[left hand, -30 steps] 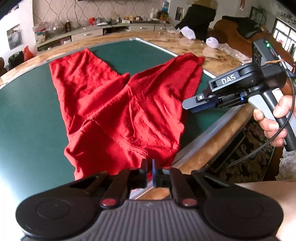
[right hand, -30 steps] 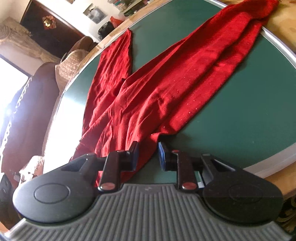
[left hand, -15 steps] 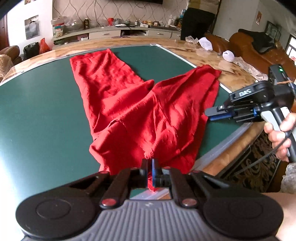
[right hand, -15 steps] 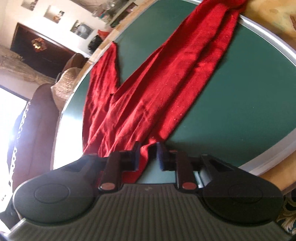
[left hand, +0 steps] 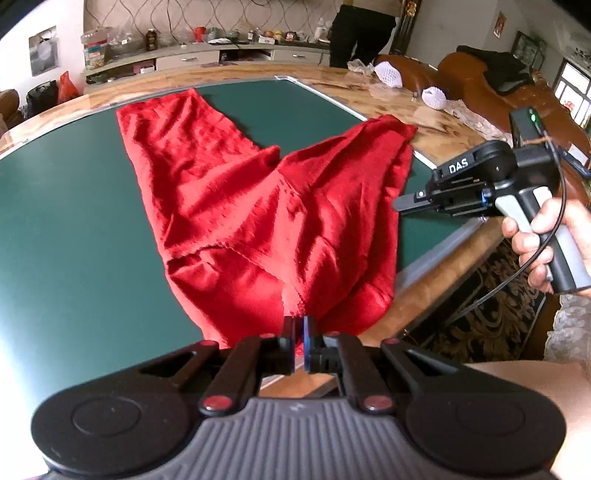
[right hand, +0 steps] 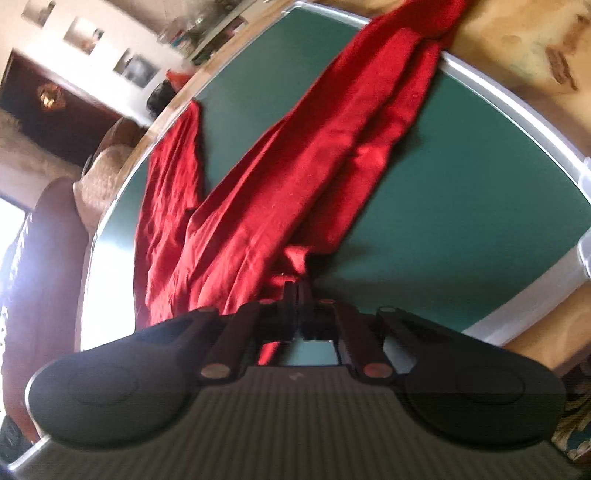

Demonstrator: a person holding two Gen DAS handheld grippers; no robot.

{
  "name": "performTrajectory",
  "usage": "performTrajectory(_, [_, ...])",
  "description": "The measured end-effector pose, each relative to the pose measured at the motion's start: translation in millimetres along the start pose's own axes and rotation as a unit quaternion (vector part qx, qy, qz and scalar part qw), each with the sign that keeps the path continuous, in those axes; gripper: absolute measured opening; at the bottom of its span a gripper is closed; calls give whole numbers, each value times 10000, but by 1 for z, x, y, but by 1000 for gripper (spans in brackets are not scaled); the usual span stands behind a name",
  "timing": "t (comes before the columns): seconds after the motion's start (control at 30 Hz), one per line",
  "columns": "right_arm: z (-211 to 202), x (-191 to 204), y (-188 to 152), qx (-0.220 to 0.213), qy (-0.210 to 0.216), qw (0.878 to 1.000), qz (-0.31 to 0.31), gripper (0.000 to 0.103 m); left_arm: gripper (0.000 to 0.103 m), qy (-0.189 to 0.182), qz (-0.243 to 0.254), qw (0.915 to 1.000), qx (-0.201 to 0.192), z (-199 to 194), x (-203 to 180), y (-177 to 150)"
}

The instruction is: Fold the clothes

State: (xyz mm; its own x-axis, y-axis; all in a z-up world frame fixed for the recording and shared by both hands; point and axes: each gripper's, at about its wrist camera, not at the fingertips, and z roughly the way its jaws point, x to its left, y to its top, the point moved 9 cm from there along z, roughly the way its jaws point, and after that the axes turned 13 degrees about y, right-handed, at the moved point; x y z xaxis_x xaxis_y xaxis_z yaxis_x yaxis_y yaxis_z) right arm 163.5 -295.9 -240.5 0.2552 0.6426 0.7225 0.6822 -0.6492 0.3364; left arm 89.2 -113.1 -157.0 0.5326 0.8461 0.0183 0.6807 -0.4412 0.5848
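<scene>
Now both tools pinched on red trousers (left hand: 258,221), left tool (left hand: 299,332), right tool (right hand: 297,295), green table (left hand: 74,221) bare at left

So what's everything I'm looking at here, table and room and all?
Red trousers: one, red, spread on the green table top, one leg end over the far rim.
Table: one, green top with metal edge and wooden surround.
Sideboard: one, pale, far wall, cluttered with jars and bottles.
Sofa: one, brown leather, far right, dark clothing on it.
White net bundles: two, white, on the wooden surround.
Patterned rug: one, dark with gold, floor at right.
Standing person: one, dark clothes, by the sideboard.
Left tongs: black, shut on the trousers' near edge.
Right tongs: black, shut on the trousers.
Right hand: grips the handle.
</scene>
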Motion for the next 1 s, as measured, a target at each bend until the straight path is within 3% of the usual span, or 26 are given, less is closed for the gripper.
performTrajectory(0.1, [-1, 16, -4, 55, 5, 9996, -277, 22, 5, -34, -53, 10000, -15, -1, -1, 1])
performTrajectory(0.2, [7, 40, -23, 543, 604, 9960, -373, 22, 5, -43, -38, 10000, -35, -2, -2, 3])
performTrajectory(0.3, [23, 52, -46, 1083, 1046, 9886, -84, 22, 5, -47, -27, 10000, -46, -3, -2, 4])
performTrajectory(0.43, [39, 50, -52, 1110, 1311, 9848, 274, 22, 5, -59, -19, 10000, -64, -6, -3, 4])
performTrajectory(0.63, [49, 50, -51, 1093, 1246, 9860, 205, 22, 5, -78, 41, 9999, -80, -10, -5, 5])
performTrajectory(0.67, [50, 51, -51, 1088, 1244, 9861, 168, 19, 5, -80, 47, 9999, -81, -11, -5, 5])
performTrajectory(0.7, [50, 52, -51, 1083, 1242, 9862, 130, 8, 5, -83, 53, 9999, -83, -11, -6, 5])
performTrajectory(0.73, [50, 54, -51, 1079, 1239, 9864, 93, 3, 5, -86, 59, 9999, -85, -12, -6, 5])
performTrajectory(1.0, [43, 58, -51, 1087, 1126, 9876, -127, 2, 5, -144, 189, 9997, -94, -20, -12, 5])
